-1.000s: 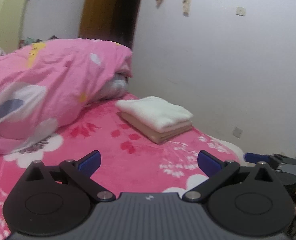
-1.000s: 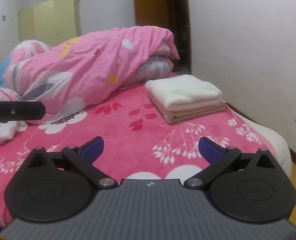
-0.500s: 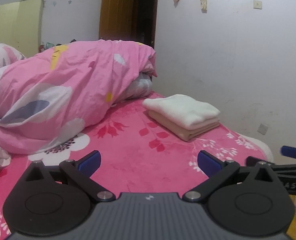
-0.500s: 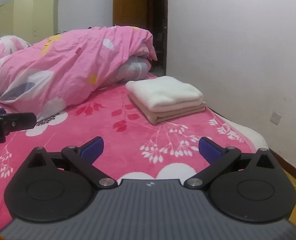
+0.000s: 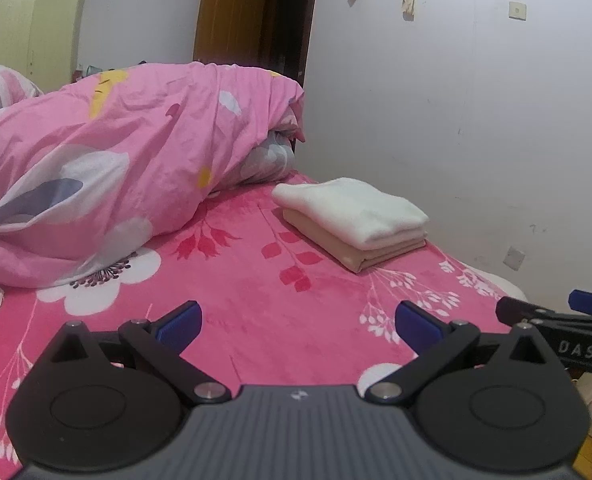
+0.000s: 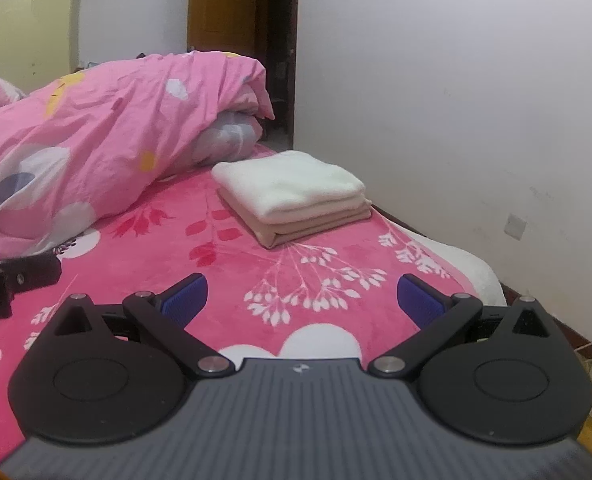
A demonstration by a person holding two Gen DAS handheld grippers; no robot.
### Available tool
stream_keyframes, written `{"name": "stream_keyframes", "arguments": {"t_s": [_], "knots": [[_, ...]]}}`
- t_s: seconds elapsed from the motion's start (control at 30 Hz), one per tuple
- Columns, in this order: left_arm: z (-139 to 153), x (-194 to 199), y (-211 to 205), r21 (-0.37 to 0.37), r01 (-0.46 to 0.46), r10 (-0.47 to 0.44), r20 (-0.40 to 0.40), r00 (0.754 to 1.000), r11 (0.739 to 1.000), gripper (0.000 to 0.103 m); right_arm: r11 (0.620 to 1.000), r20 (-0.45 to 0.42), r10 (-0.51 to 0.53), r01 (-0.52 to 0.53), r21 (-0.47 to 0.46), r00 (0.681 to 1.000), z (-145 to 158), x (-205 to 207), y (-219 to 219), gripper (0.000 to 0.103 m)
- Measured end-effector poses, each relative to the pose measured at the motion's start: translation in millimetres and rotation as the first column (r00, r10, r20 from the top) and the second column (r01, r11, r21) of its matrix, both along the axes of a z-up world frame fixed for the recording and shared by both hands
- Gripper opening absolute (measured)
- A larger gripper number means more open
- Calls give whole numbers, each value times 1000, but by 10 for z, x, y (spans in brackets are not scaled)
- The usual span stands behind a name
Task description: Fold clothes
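On the pink floral bed, two folded clothes are stacked near the wall-side edge. Left gripper and right gripper are held spread, empty, well short of the stack.

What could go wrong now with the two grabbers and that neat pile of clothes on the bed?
1. The folded stack sits close to the bed's wall-side edge, so a clumsy nudge might push it off.
2. The left gripper and right gripper are both open, empty and side by side, so they might bump.
3. The loose pink duvet bulges nearby and could snag a finger.
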State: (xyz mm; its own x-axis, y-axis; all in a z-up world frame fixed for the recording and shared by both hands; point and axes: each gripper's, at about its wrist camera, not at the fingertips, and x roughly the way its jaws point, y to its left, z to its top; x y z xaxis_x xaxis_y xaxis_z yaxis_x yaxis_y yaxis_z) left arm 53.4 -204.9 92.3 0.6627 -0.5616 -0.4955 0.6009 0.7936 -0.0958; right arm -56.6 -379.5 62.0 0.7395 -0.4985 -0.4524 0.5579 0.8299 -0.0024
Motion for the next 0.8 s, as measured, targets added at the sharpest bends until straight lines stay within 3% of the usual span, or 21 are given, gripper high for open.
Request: {"name": "stream_keyframes", "arguments": {"t_s": [0.63,0.8], "knots": [[-43,-12,-140,77,-12,13,-9,1000,997,103,997,-63,3,-8,-78,998,-7,81,101,102],[-69,-19,-144,86,-11,13,-18,1000,996,103,998,-64,8,-12,-61,998,-14,82,92,102]]}}
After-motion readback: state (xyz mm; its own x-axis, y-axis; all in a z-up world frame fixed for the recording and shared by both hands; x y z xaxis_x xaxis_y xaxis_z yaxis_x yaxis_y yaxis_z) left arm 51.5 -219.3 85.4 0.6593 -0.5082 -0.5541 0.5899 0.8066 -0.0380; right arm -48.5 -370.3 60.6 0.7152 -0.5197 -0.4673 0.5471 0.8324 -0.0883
